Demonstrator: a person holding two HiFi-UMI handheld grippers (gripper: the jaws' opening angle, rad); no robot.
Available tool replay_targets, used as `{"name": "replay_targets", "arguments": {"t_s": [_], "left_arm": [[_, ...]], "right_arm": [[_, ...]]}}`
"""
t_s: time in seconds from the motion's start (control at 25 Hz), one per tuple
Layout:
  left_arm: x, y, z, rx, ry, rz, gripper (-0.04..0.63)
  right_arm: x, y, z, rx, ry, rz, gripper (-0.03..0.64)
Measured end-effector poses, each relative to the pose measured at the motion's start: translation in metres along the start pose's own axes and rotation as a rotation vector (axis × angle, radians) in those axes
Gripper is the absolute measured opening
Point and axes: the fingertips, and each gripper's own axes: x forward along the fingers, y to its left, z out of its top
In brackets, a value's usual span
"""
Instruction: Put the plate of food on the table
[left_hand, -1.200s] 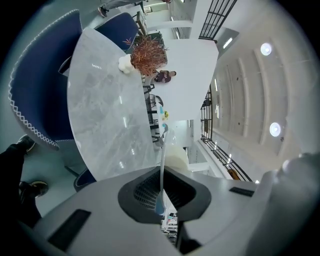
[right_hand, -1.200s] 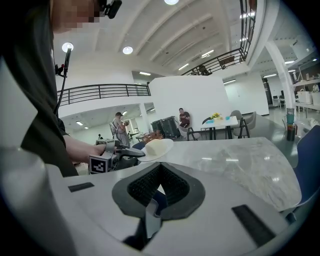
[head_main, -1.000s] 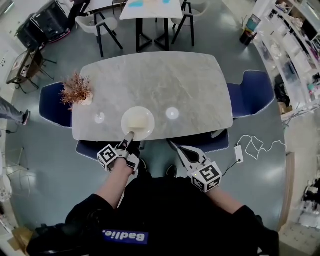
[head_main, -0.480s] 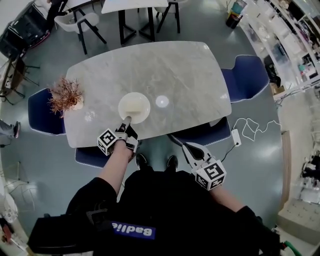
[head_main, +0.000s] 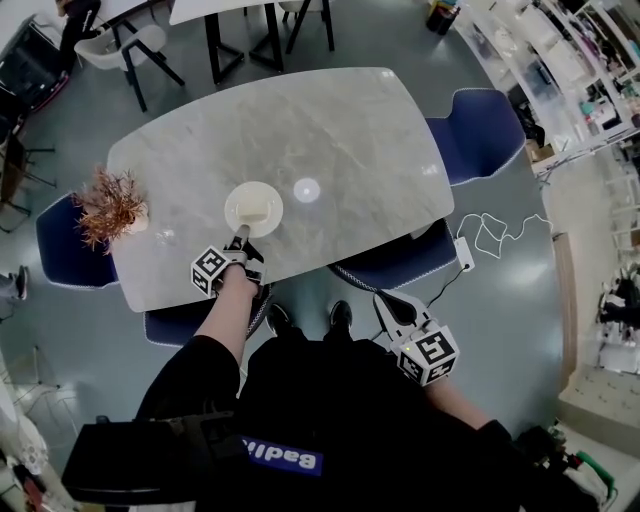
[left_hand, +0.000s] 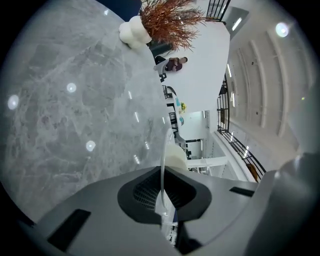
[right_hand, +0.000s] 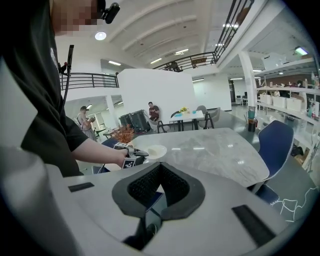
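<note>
The round white plate (head_main: 253, 207) is now farther in over the veined grey marble table (head_main: 340, 130), its thin rim clamped by the left gripper (head_main: 241, 237). The right gripper (head_main: 384, 298) has its jaws together, empty.

Cream plate (head_main: 233, 204), grey marbled table (head_main: 340, 130), blue chair (head_main: 478, 132)

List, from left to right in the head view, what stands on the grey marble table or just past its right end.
Reddish-brown dried plant in a white vase → round white plate of pale food → dark blue upholstered chair.
</note>
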Motion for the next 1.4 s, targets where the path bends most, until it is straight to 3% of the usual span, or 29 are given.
{"name": "replay_targets", "arguments": {"t_s": [0.32,1.0,1.4], "left_arm": [[0.027,0.024,0.001,0.016,0.007,0.077,0.014],[0.040,0.035,0.004,0.058,-0.007,0.153,0.021],[0.043,0.041,0.006,0.199,0.061,0.270,0.021]], "right_arm": [[-0.005,-0.010,-0.011,0.024,0.038,-0.024,0.011],[-0.005,-0.022,-0.007,0.030,0.057,-0.009,0.011],[0.000,-0.026,-0.001,0.010,0.055,-0.001,0.011]]}}
